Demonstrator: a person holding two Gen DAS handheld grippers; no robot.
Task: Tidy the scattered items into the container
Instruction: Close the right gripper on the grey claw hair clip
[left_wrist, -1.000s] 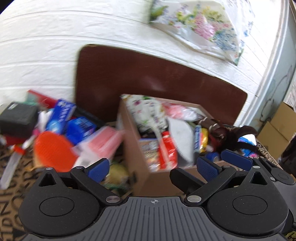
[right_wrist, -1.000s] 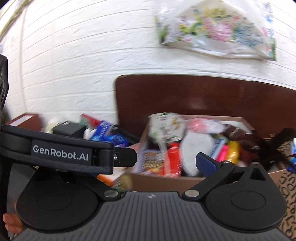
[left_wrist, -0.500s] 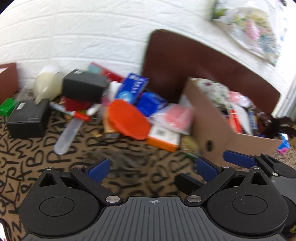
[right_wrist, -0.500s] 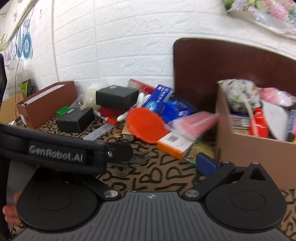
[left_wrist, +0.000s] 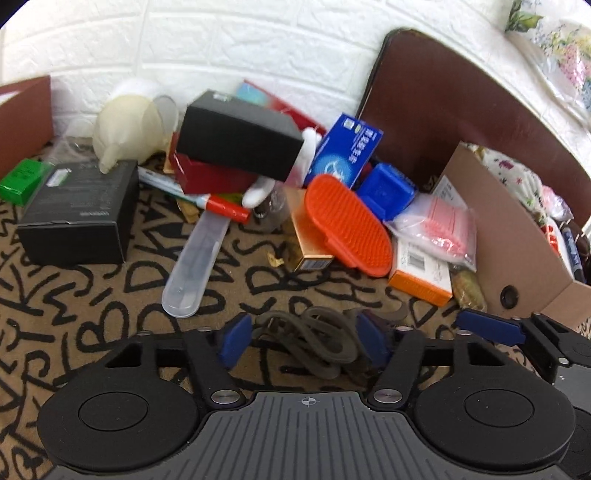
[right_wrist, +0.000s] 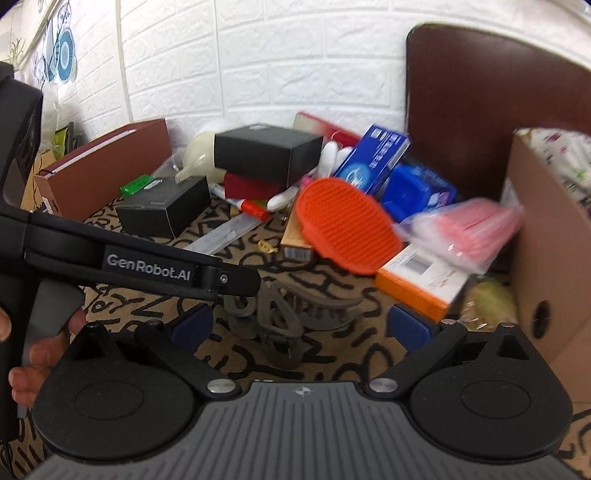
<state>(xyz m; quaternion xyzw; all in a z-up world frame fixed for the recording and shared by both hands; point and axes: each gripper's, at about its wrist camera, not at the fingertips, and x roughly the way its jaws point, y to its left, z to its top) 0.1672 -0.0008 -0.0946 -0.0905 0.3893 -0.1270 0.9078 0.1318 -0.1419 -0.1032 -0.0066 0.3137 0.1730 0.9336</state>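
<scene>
Scribble-patterned tablecloth (left_wrist: 92, 306) under boxes (left_wrist: 77, 218), hair claw (left_wrist: 314, 339).

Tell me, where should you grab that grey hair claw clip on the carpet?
Probably pinch the hair claw clip across its narrow body, coming down from above. It lies flat on the carpet, apart from the pile, and sits between the open left gripper's pads.

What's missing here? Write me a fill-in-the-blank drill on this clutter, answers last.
1. The upper black box rests on a ____ box.
2. The hair claw clip lies on the patterned cloth, not in the ____ container.
3. The left hand-held gripper and the right hand-held gripper are both ____.

Answers: red; cardboard; open
</scene>
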